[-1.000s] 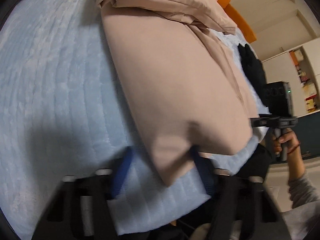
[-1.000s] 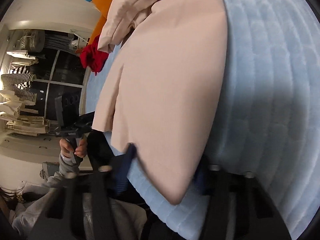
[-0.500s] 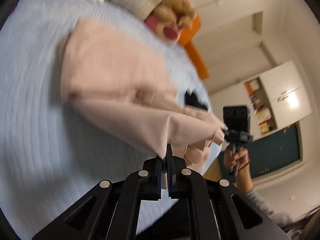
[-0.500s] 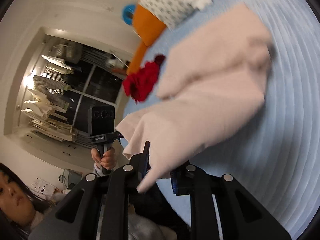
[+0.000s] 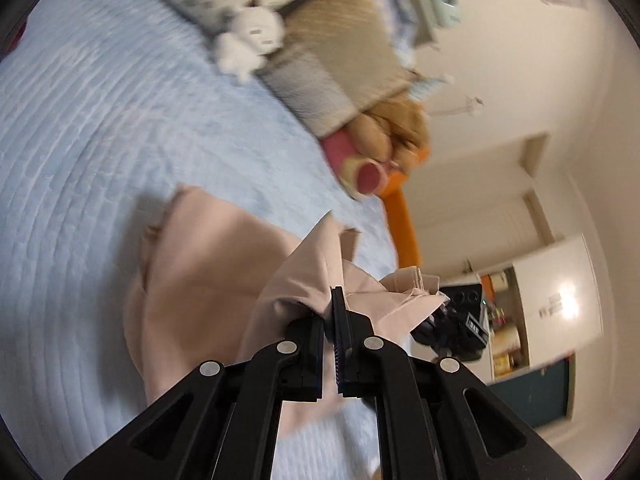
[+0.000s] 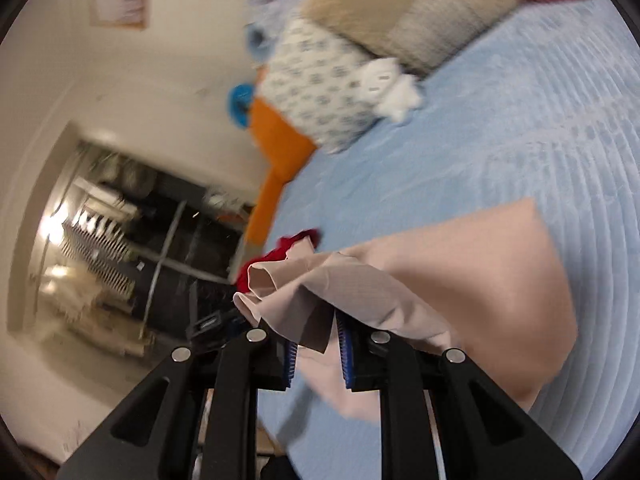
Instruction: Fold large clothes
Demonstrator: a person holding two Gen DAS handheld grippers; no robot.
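Observation:
A large pale pink garment (image 5: 208, 280) lies partly folded on the light blue bedspread (image 5: 80, 140). My left gripper (image 5: 331, 312) is shut on a bunched edge of it, held above the bed. In the right wrist view the same pink garment (image 6: 460, 280) drapes over my right gripper (image 6: 316, 332), whose jaws stand a little apart with the cloth pinched between them. The right gripper (image 5: 460, 320) also shows in the left wrist view, just behind the lifted cloth.
Pillows (image 5: 332, 52), a white plush toy (image 5: 252, 40) and a brown plush toy (image 5: 396, 132) lie at the head of the bed. A red garment (image 6: 280, 256) lies near the bed's edge. An orange bed frame (image 6: 276, 152), a wardrobe and shelves stand beyond.
Both grippers closed on the near edge of the pink garment, lifted it and carried it forward over the rest. The views tilted up toward the pillows.

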